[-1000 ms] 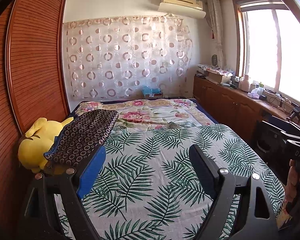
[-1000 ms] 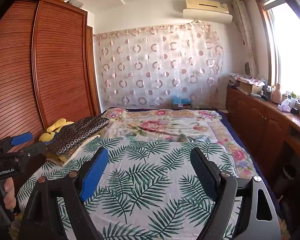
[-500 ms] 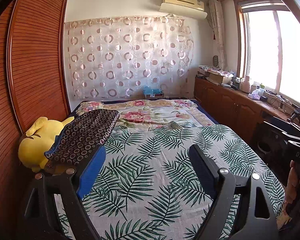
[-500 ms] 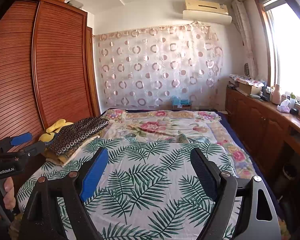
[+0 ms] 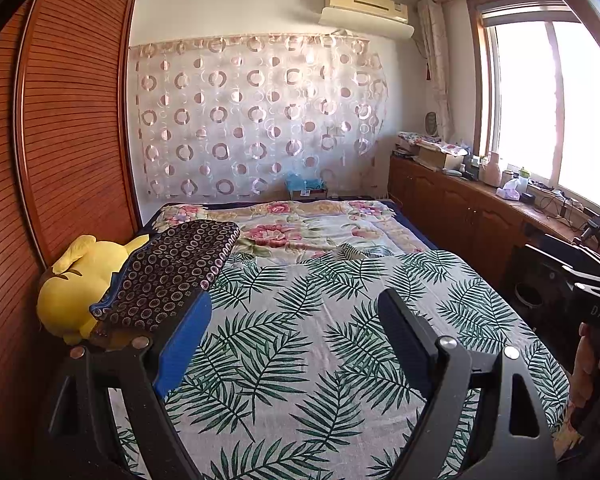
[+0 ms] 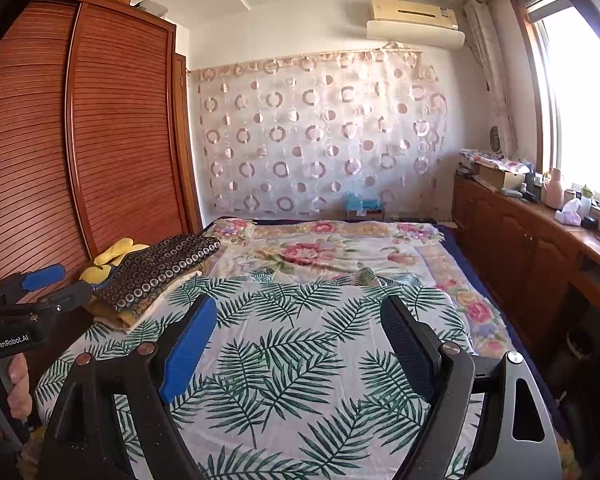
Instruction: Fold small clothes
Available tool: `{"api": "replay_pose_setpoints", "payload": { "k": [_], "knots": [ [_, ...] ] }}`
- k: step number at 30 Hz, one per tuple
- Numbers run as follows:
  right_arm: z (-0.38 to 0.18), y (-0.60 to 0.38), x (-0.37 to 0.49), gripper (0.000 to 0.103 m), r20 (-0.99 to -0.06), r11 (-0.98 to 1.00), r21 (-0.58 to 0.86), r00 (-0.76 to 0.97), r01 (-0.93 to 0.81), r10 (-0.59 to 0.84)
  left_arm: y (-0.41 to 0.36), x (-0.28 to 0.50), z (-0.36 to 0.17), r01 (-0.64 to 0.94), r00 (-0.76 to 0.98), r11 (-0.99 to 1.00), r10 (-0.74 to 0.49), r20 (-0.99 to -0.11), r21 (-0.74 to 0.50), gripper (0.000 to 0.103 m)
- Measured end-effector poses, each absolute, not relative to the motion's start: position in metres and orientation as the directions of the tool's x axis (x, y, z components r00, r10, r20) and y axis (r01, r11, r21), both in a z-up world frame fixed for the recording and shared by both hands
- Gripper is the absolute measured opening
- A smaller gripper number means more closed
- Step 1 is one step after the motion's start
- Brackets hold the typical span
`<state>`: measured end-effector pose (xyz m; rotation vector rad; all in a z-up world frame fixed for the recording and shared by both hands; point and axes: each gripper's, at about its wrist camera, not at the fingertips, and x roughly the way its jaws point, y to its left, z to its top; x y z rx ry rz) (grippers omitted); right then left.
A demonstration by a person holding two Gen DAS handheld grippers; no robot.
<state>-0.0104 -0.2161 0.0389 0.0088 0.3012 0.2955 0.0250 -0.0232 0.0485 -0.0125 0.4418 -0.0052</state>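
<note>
Left wrist view: one left gripper (image 5: 296, 336), jaws spread wide and empty, over the leaf-print sheet (image 5: 300, 340); one folded dark ringed cloth (image 5: 168, 276) lies at frame left atop one yellow plush toy (image 5: 76, 284). Right wrist view: one right gripper (image 6: 300, 340), likewise wide open, holding nothing.

A bed (image 5: 300, 360) fills the room, with a palm-leaf sheet (image 5: 320, 340) on its near half and a floral quilt (image 5: 300, 224) at the far end. A yellow plush toy (image 5: 72, 288) lies at the left edge against a slatted wooden wardrobe (image 5: 72, 120). A circle-patterned curtain (image 5: 256, 120) hangs on the far wall under an air conditioner (image 5: 366, 10). On the right, a cluttered wooden counter (image 5: 480, 200) runs under the window (image 5: 548, 112).
</note>
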Motion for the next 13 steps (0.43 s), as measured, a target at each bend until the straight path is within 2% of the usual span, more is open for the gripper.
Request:
{"api": "replay_pose_setpoints", "payload": {
  "k": [13],
  "knots": [
    [0.0382,-0.2187,-0.0082,0.085,-0.293,0.956,0.051,0.911,-0.289,0.291,-0.0232,0.0239,0.0517,0.000,0.905,1.000,-0.006,-0.426,-0.014,0.086]
  ]
}}
